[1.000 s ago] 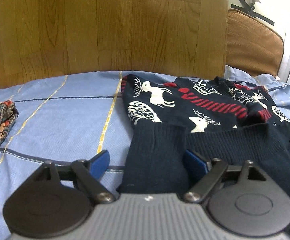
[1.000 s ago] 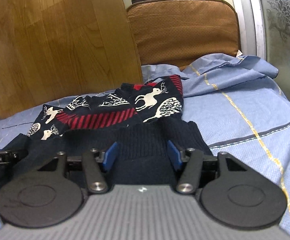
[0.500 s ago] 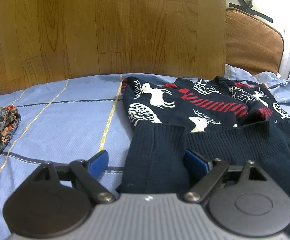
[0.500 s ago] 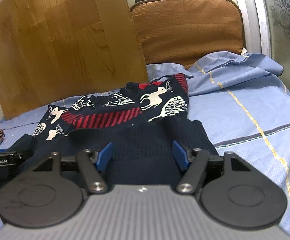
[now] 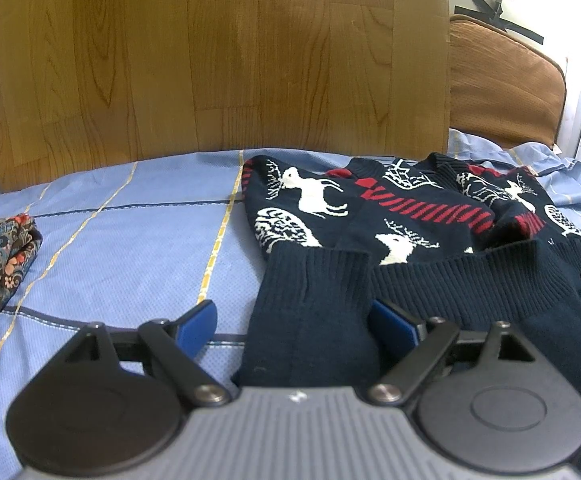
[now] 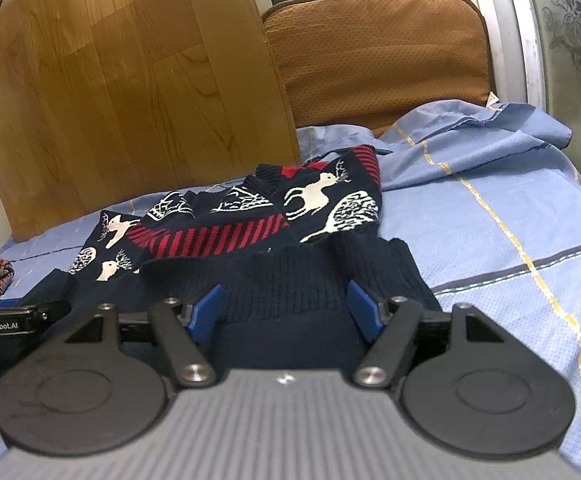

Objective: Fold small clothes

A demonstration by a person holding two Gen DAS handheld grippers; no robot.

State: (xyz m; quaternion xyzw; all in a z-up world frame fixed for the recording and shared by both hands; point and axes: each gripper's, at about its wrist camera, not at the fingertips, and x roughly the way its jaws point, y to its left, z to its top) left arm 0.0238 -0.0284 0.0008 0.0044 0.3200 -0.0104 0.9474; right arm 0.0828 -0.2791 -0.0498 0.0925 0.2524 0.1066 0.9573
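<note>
One navy sweater (image 5: 418, 240) — white reindeer, red stripes; sleeves folded across hem.

— What is the sweater (image 5: 422, 240) made of?
— Knitted wool-like yarn, ribbed and matt at the cuffs and hem, with a finer flat knit in the patterned part.
— And the bed sheet (image 5: 130, 240)?
— Thin woven cloth, matt, with a fine dotted texture.
— The board (image 5: 218, 60) behind?
— Wood-grain surface, smooth, with a faint sheen.
— The cushion (image 6: 382, 52)?
— Brown fabric, dimpled all over.
— And the left claw (image 5: 294, 320)?
— Matt black plastic arms, shiny metal pivot pins, smooth blue pads (image 5: 194, 322) and a ridged grey body.
</note>
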